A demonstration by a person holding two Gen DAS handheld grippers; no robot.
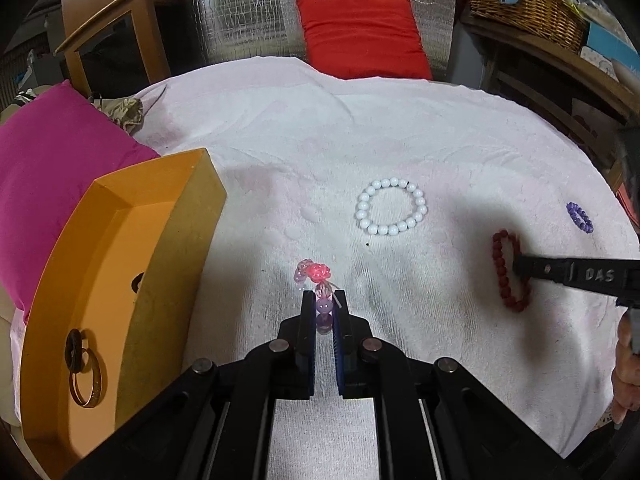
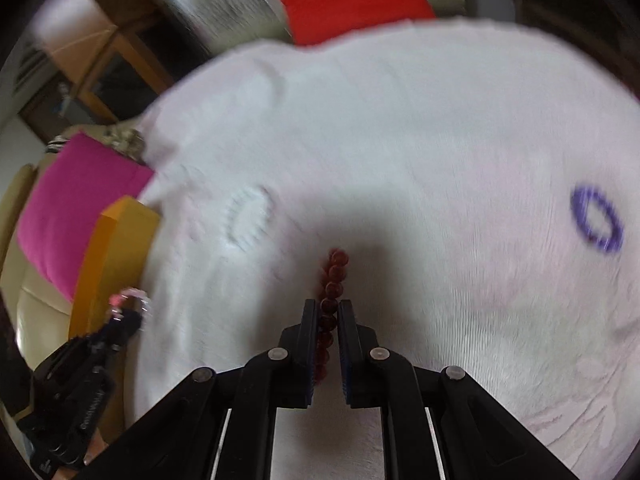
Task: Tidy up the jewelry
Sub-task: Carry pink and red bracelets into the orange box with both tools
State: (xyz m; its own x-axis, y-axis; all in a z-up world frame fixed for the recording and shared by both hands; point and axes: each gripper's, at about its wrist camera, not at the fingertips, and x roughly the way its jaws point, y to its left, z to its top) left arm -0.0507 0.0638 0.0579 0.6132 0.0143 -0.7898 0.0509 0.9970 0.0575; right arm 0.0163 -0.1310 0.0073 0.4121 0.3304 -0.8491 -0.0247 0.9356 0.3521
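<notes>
My left gripper [image 1: 324, 294] is shut on a pink and purple bead bracelet [image 1: 316, 274] with a pink flower, just above the white towel [image 1: 320, 140] and right of the orange box [image 1: 168, 280]. A gold ring and a dark ring [image 1: 86, 376] lie in the box. My right gripper [image 2: 324, 302] is shut on a dark red bead bracelet [image 2: 335, 272] down at the towel; beads run back between its fingers. In the left wrist view it [image 1: 520, 268] reaches in from the right over that bracelet [image 1: 500, 256]. A white bead bracelet [image 1: 385, 183] and a purple one [image 1: 576, 212] lie loose.
A magenta cushion [image 1: 60, 152] presses against the box's far side. A red cushion [image 1: 360, 36] lies beyond the towel's back edge, and a wicker basket [image 1: 528, 4] stands on a shelf at the back right. A person's hand [image 1: 624, 372] shows at the right edge.
</notes>
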